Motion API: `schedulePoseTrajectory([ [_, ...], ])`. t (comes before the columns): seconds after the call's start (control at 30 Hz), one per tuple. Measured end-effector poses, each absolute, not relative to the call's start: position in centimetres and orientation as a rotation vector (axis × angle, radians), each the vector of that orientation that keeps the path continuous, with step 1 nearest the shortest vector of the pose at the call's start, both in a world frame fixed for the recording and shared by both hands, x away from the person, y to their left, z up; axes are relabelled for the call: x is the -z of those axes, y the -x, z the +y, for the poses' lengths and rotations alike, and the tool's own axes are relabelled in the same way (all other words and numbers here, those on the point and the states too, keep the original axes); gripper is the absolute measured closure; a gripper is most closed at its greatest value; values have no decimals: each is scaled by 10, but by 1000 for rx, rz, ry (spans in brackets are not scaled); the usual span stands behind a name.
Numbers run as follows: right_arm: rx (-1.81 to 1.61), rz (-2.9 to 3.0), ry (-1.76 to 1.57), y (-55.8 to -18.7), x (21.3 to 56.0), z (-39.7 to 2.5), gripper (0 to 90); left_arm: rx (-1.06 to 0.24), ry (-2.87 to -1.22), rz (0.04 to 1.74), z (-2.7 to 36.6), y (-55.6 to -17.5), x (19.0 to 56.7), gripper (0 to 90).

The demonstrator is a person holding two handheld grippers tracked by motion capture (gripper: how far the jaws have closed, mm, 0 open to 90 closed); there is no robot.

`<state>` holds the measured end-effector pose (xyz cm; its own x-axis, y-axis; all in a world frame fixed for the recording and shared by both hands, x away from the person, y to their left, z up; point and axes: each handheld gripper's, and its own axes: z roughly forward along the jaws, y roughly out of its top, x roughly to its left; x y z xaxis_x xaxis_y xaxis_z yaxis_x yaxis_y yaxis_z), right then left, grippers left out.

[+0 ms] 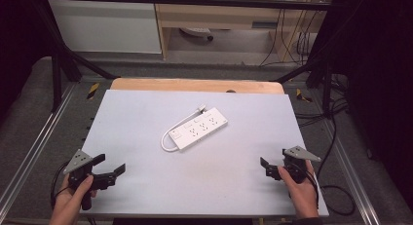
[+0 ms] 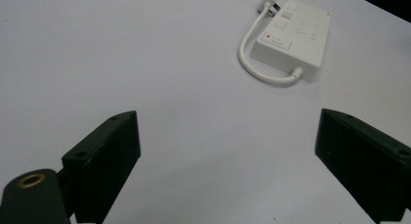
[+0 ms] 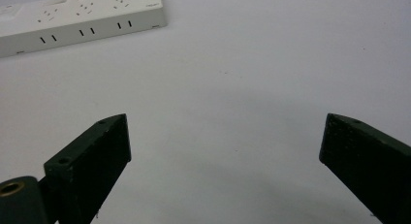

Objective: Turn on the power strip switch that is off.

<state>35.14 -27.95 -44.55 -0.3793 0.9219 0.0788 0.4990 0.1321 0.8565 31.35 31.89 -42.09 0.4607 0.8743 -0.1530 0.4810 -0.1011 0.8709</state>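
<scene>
Likely light, rigid and slick: white power strip [image 1: 198, 127] lies mid-desk [image 1: 146, 113], well apart from left gripper [image 1: 111, 172] and right gripper [image 1: 266, 167], both jaws wide open and empty; grab across its long edges, not the stiff looped cord [image 2: 252, 64].

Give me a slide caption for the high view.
Two open hand-held grippers, left and right, flank a white power strip on the grey table.

Power strip [image 1: 199, 127] lies near the middle of the table [image 1: 146, 113], set diagonally, its cord [image 1: 168, 140] looping along its left side. Left gripper [image 1: 109, 171] at the near left corner, right gripper [image 1: 267, 167] at the near right, both well apart from it.
</scene>
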Motion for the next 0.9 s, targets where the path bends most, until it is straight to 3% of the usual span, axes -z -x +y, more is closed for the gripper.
schedulePoseTrajectory([
  [0.9,-1232,1933,-1378,-347,428,-282,33,-507,-1754,1136,316,-313,420,70],
])
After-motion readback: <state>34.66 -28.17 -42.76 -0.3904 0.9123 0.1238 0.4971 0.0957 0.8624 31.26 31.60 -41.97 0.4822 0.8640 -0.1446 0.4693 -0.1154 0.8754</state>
